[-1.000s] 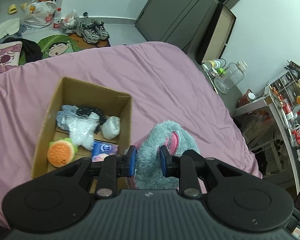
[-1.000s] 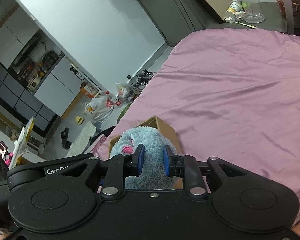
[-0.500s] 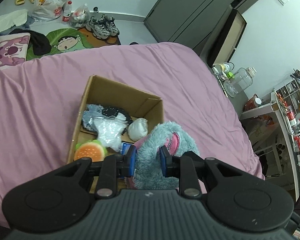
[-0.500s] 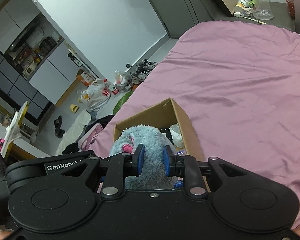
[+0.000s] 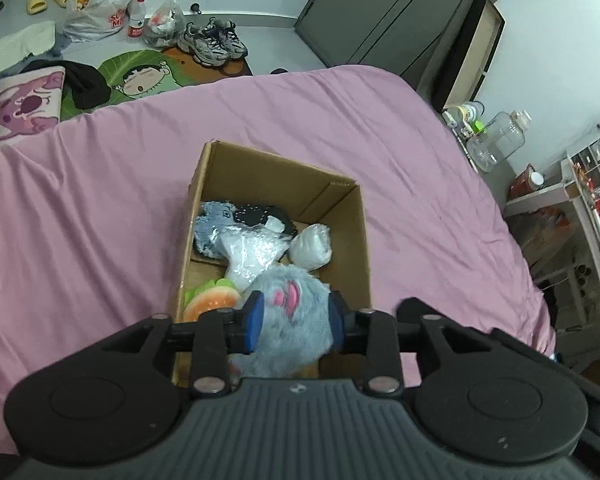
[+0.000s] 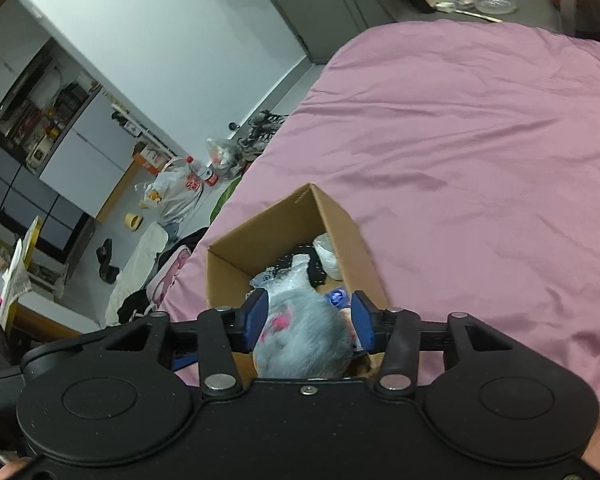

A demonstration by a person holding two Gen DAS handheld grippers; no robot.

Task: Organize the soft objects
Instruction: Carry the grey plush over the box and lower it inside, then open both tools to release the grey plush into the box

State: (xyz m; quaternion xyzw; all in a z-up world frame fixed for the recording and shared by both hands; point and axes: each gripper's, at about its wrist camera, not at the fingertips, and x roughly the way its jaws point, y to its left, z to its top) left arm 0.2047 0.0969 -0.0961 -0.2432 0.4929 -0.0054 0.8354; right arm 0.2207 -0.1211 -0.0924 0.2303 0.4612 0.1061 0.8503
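A fluffy grey-blue plush toy (image 5: 290,322) with pink marks lies between the wide-apart jaws of my left gripper (image 5: 296,316), over the near end of an open cardboard box (image 5: 260,164) on the pink bed. In the right wrist view the same plush (image 6: 304,336) sits between the spread jaws of my right gripper (image 6: 308,316), above the box (image 6: 268,224). Both grippers are open. The box holds a burger toy (image 5: 210,300), a white plastic-wrapped bundle (image 5: 252,250), a white pouch (image 5: 312,244) and a grey and black knitted item (image 5: 220,220).
The pink bedsheet (image 5: 80,208) spreads around the box. Shoes (image 5: 214,40), bags and a mat lie on the floor beyond the bed's far edge. A bedside surface with a clear jar (image 5: 500,140) and a shelf unit stand on the right.
Both grippers moved over the box with the plush and their jaws spread from shut to open. The plush now sits lower, at the box's near end.
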